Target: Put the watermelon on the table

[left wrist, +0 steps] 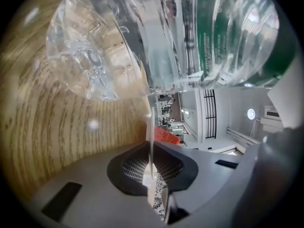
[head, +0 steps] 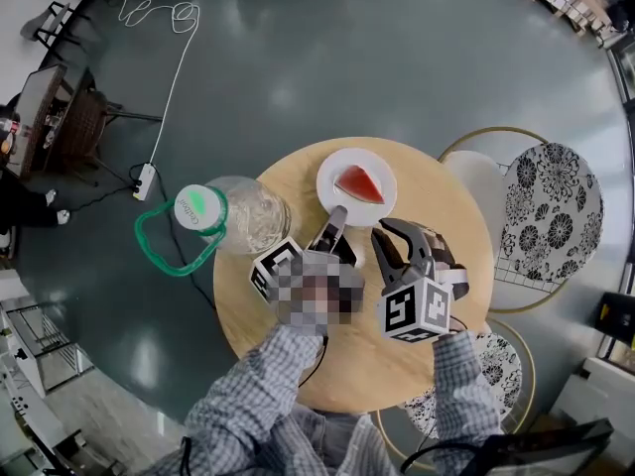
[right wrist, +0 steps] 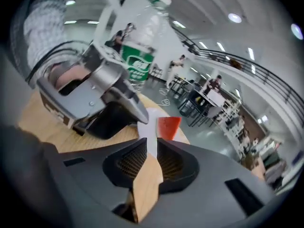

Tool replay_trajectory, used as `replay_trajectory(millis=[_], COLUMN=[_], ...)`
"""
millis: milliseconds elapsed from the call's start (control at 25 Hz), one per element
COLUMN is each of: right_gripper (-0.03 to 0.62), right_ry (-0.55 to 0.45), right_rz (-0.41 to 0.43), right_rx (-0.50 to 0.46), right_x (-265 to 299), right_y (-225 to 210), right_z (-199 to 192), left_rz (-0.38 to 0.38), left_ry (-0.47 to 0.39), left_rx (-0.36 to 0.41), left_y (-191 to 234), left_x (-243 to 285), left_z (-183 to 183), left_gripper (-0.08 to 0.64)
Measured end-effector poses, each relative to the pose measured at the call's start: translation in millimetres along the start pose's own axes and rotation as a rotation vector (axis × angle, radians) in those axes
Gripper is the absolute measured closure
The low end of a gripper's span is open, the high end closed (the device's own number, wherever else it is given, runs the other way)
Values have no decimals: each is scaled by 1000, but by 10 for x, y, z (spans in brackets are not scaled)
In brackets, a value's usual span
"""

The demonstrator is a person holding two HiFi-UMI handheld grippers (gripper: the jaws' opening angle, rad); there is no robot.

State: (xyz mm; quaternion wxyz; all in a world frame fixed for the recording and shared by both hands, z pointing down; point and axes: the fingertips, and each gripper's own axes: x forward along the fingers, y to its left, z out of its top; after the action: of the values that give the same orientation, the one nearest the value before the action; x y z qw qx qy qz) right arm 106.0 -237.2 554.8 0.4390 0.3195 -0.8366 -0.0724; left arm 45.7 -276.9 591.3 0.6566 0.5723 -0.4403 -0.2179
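Left gripper (head: 337, 218) pinches the plate (head: 332, 167) rim edge-on; watermelon (head: 359, 183) lies on the plate just beyond its tips; right gripper (head: 394, 243) alongside, jaws narrowly parted, empty. Plate appears seated on the table (head: 451, 206); recommend parting the jaws fully, then withdrawing straight back without dragging the rim.

Nothing here can be read as a word or number. The big water bottle (right wrist: 142, 37) wears a green label (right wrist: 137, 63) with white characters too blurred to make out, and in the left tool view the label's fine print is too small to read. Its cap (head: 199, 207) shows a green mark without legible letters. The cube (head: 276, 266) on the left tool (head: 337, 216) and the cube (head: 415, 310) on the right tool (head: 382, 234) bear black-and-white square code patterns, not letters.
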Motion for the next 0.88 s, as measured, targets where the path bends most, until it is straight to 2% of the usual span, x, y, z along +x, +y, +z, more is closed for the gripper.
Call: replay_trajectory(millis=[120, 360, 440, 640, 800, 880], right_gripper=[522, 522, 558, 565, 565, 565], right_ry=[55, 106, 109, 101, 95, 85], right_rz=[20, -43, -45, -46, -43, -30], right_rx=[-194, -341, -375, -404, -413, -427], right_x=[109, 252, 257, 241, 245, 267], right_y=[212, 200, 201, 194, 182, 210], right_z=[-48, -97, -95, -83, -38, 20], left_rz=[6, 11, 11, 0, -9, -5], left_ry=[1, 5, 8, 17, 81, 87], left_rx=[-3, -4, -3, -9, -19, -38], left_y=[8, 5, 5, -8, -40, -28], left_x=[-7, 2, 1, -8, -30, -80], left_z=[-3, -12, -17, -18, -149, -186], left_gripper=[531, 531, 531, 531, 529, 529])
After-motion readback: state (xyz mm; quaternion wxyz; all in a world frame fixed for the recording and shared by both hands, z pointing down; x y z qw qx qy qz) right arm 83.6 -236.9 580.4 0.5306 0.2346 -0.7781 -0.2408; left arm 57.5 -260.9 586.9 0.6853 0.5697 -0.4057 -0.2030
